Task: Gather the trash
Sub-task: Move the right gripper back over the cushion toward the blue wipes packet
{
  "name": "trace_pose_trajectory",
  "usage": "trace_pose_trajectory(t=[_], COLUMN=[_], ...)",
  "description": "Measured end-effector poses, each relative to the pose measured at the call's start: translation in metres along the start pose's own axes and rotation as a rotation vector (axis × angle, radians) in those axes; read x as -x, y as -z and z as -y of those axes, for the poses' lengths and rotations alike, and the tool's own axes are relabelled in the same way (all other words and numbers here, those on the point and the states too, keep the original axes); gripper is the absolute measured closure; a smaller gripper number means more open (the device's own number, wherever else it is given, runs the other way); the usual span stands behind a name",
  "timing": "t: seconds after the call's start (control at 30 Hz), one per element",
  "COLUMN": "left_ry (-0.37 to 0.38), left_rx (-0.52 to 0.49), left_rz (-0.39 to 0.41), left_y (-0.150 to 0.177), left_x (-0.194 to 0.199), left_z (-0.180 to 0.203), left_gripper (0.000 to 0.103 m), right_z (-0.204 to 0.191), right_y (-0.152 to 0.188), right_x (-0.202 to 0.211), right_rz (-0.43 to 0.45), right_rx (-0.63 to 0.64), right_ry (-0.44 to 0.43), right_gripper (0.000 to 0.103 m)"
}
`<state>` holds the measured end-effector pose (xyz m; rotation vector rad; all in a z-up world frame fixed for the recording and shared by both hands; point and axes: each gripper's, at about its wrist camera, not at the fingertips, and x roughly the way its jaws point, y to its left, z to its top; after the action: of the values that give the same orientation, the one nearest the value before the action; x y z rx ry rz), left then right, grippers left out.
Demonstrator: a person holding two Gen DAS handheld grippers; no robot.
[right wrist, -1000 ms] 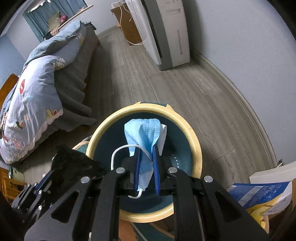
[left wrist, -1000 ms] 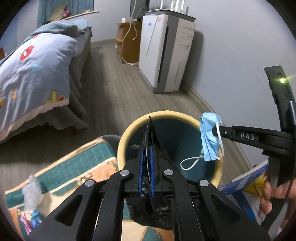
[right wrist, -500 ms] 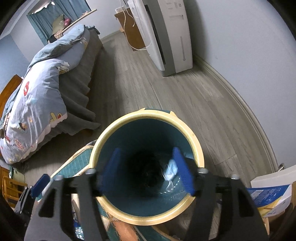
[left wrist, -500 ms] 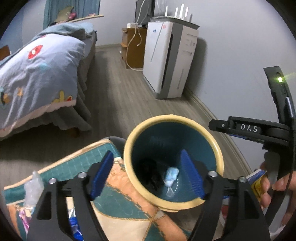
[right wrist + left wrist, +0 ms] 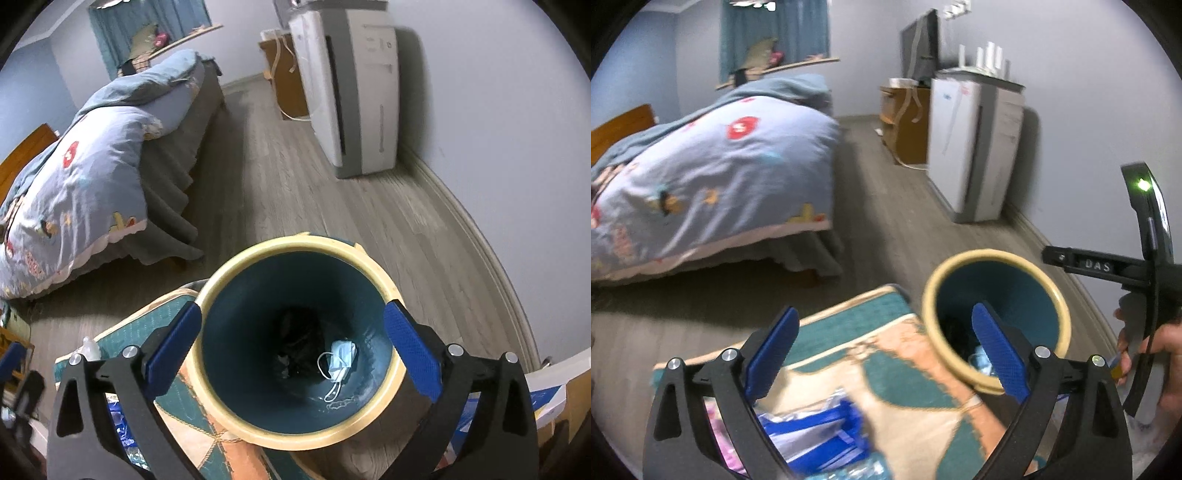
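Observation:
A teal waste bin with a cream rim (image 5: 295,245) stands on the floor; it also shows in the left wrist view (image 5: 993,256). A blue face mask (image 5: 341,360) and a black crumpled piece (image 5: 297,332) lie at its bottom. My right gripper (image 5: 293,347) is open and empty right above the bin mouth. My left gripper (image 5: 882,356) is open and empty, above the patterned mat (image 5: 886,369) left of the bin. Blue and white plastic wrappers (image 5: 812,435) lie on the mat under the left gripper.
A bed with a blue quilt (image 5: 701,177) stands to the left. A white air purifier (image 5: 354,96) and a wooden cabinet (image 5: 905,118) stand by the right wall. A small clear bottle (image 5: 88,347) stands on the mat. A blue and white box (image 5: 546,398) lies right of the bin.
Both grippers opened: the black piece and the blue mask dropped into the bin. The left gripper then swung left and up, away from the bin mouth.

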<state>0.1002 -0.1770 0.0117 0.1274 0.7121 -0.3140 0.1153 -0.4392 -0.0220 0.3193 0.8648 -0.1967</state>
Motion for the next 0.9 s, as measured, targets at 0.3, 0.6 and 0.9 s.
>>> trace_pose_trajectory(t=[0.3, 0.6, 0.9], left_ry=[-0.111, -0.196, -0.25], left_rx=[0.047, 0.107, 0.191], left_rz=[0.006, -0.006, -0.017], left_y=[0.025, 0.059, 0.082], left_x=[0.052, 0.08, 0.079], left_z=[-0.064, -0.116, -0.163], left_gripper=[0.008, 0.007, 0.007], right_z=[-0.043, -0.076, -0.118], right_y=[0.007, 0.023, 0.052], right_x=[0.034, 0.049, 0.041], right_rz=[0.084, 0.098, 0.05], right_rx=[0.093, 0.159, 0.274], right_ry=[-0.047, -0.037, 0.006], right_gripper=[0.006, 0.006, 0.006])
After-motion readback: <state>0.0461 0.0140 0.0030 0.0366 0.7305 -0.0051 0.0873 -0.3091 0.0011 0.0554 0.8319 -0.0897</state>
